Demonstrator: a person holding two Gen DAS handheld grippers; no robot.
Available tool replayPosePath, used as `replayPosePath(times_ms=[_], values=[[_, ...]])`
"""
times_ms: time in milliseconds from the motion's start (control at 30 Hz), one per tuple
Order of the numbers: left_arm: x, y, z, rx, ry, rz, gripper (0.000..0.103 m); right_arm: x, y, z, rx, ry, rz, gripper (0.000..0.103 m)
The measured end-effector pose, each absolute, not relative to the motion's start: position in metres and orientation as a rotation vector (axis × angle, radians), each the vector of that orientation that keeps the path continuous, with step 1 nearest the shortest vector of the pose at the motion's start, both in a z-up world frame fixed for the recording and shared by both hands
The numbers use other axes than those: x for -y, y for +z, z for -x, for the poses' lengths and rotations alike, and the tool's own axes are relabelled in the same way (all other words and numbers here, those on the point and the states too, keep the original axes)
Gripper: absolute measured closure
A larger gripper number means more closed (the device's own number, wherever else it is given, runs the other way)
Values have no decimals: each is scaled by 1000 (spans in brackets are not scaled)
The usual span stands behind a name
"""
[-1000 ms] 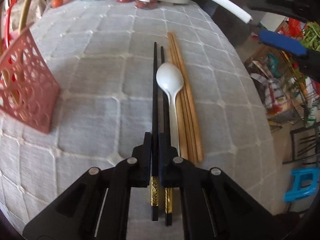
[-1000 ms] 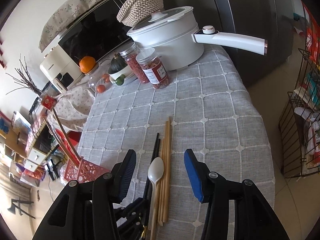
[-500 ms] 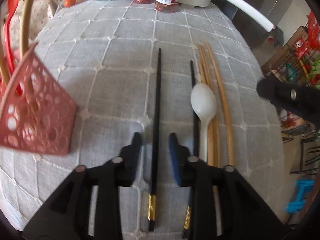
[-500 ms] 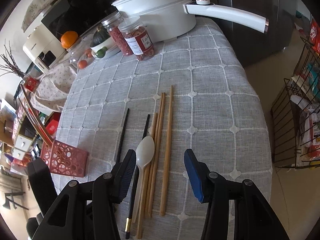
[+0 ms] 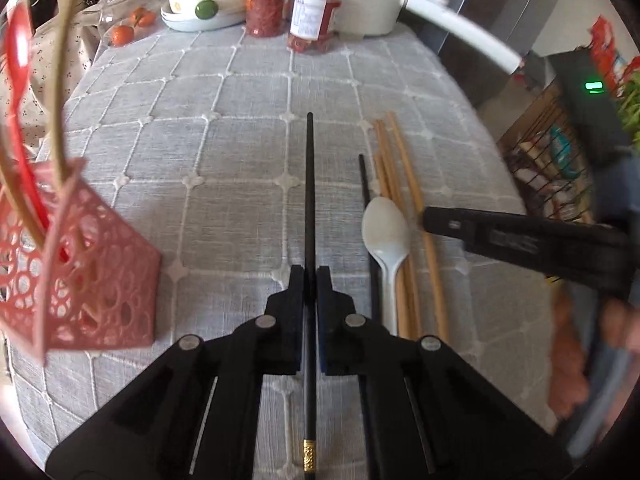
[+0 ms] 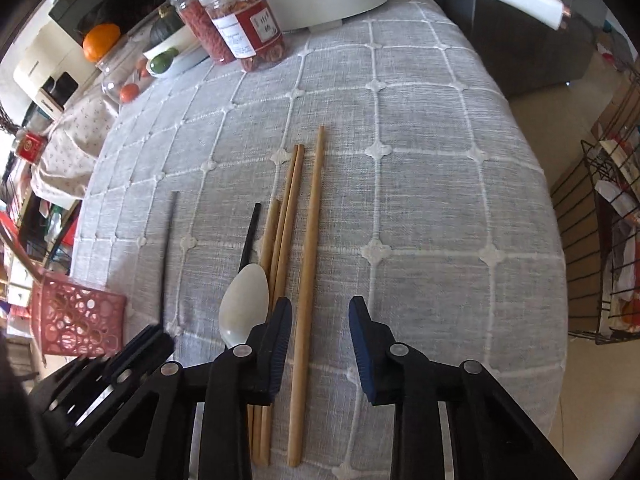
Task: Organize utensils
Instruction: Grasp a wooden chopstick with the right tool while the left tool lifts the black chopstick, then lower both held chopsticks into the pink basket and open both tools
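The left tool (image 5: 308,276) is clenched on a black chopstick (image 5: 309,184), thin, stiff and slippery, best gripped near its middle. The right tool (image 6: 316,320), jaws just narrowing, straddles without pinching a light wooden chopstick (image 6: 310,248) on the worktop (image 6: 440,208), beside the white spoon (image 6: 245,300).

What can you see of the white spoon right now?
The white spoon looks like glossy plastic or ceramic, with an oval bowl and a narrow handle. It lies flat on the grey tablecloth, bowl facing up, between a black chopstick and the wooden chopsticks, partly overlapping them. Neither gripper holds it.
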State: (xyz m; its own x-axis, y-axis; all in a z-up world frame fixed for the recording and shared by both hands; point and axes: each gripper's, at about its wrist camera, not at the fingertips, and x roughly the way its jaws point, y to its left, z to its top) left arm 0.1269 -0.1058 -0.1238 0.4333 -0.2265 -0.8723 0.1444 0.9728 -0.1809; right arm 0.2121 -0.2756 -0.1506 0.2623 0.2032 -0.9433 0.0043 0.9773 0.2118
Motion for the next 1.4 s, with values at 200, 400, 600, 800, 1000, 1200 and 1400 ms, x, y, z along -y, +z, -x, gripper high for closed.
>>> replayPosePath(times_ms=[200,400,600,800,1000,1200,1400], values=[[94,-93,-95,-965,-326,106,97,255,-158,-220,-1299,121,-61,95],[82,-68,-76,-858,-383,135,97,263,-120,-206,-1195,151,-182,96],[61,-27,-61,-731,-453,194,97,279,-55,-177,-885,196,-296,96],[21,20,-56,-610,-456,245,97,273,2,-145,-522,243,-382,96],[-37,41,-67,-492,-371,349,97,236,25,-129,-343,290,-326,96],[-67,29,-82,-436,-273,404,97,200,28,-118,-306,353,-287,96],[-71,12,-96,-418,-207,373,97,156,20,-123,-317,444,-260,96]])
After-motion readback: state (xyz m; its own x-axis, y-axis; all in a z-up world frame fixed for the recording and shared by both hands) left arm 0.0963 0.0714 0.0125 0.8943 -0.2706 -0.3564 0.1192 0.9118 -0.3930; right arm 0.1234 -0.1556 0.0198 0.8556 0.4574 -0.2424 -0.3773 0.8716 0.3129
